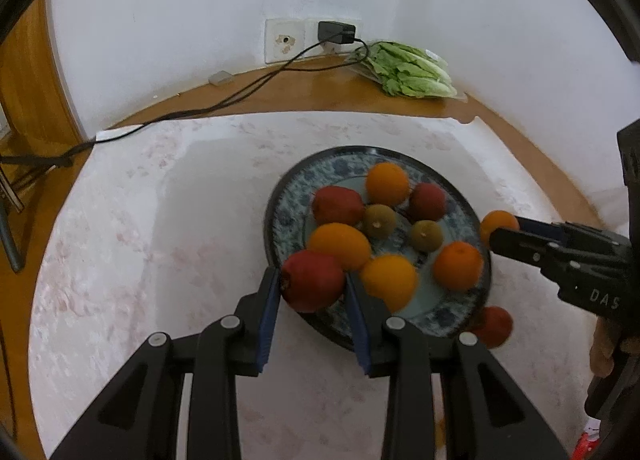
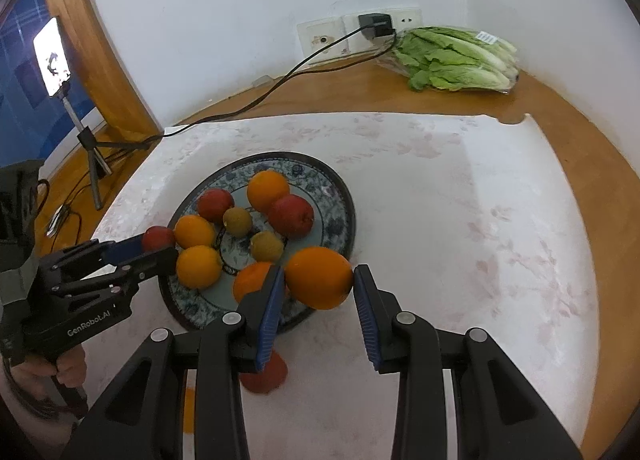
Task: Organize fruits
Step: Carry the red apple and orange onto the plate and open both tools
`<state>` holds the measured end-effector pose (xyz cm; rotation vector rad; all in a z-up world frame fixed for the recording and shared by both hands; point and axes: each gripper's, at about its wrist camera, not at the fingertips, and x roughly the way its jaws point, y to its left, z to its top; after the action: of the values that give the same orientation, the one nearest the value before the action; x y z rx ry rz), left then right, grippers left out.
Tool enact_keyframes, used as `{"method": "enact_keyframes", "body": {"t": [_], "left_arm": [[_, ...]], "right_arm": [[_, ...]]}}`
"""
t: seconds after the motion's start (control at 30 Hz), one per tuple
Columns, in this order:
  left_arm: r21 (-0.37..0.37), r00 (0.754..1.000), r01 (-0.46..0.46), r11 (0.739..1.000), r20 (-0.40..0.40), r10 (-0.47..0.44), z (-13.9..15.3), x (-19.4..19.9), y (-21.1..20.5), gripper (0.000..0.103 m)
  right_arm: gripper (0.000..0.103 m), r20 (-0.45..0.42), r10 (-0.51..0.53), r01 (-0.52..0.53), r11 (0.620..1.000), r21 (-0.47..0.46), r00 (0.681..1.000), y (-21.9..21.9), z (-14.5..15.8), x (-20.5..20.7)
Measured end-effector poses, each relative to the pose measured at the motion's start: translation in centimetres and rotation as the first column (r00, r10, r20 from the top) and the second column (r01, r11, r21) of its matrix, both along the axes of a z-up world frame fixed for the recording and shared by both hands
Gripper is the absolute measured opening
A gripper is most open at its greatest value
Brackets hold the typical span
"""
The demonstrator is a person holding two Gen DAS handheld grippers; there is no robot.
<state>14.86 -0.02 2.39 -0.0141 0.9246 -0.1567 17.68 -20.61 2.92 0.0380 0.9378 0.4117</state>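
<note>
A blue-patterned plate (image 1: 288, 195) sits on a pale cloth (image 1: 160, 219) spread over a wooden table (image 2: 360, 91), and it carries oranges, red apples and two small brownish-green fruits (image 1: 379, 221); the left gripper (image 1: 312, 288) has its blue pads clamped on a red apple (image 1: 313, 286) at the near rim of the plate, the apple touching an orange beside it; the right gripper (image 2: 319, 280) has an orange (image 2: 319, 278) between its fingers just above the plate's edge, the left pad touching the fruit while the right pad stands a hair off it, so whether the grip is firm I cannot tell; another red apple (image 2: 264, 374) lies on the cloth just outside the plate, under the right gripper; a bagged lettuce (image 2: 456, 59) rests at the back of the table by the wall; a black charger (image 2: 374, 25) is plugged into the wall socket, its cable trailing across the table.
</note>
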Motion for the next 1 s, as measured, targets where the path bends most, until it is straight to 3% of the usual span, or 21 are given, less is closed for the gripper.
{"method": "enact_keyframes", "body": {"t": [0.27, 0.63, 0.73, 0.83, 1.0], "left_arm": [[0.109, 0.999, 0.013, 0.994, 0.037, -0.018, -0.5, 0.4, -0.9, 0.034], [0.120, 1.000, 0.004, 0.993, 0.011, -0.005, -0.9, 0.6, -1.2, 0.035], [0.109, 1.000, 0.010, 0.994, 0.004, -0.010, -0.7, 0.6, -1.2, 0.039], [0.098, 1.000, 0.015, 0.995, -0.005, -0.015, -0.4, 0.4, -1.2, 0.041], [0.098, 0.999, 0.030, 0.995, 0.015, -0.031, 0.5, -0.5, -1.7, 0.049]], "right_arm": [[0.036, 0.046, 0.007, -0.006, 0.999, -0.035, 0.999, 1.2, -0.7, 1.0], [0.037, 0.050, 0.013, -0.012, 1.000, -0.021, 0.999, 1.3, -0.7, 1.3], [0.037, 0.047, 0.014, -0.013, 1.000, -0.010, 0.999, 1.3, -0.7, 1.3], [0.045, 0.055, 0.010, -0.011, 1.000, 0.012, 0.998, 1.1, -0.2, 1.2], [0.045, 0.067, -0.007, 0.006, 1.000, 0.019, 0.998, 0.7, 0.7, 0.5]]}}
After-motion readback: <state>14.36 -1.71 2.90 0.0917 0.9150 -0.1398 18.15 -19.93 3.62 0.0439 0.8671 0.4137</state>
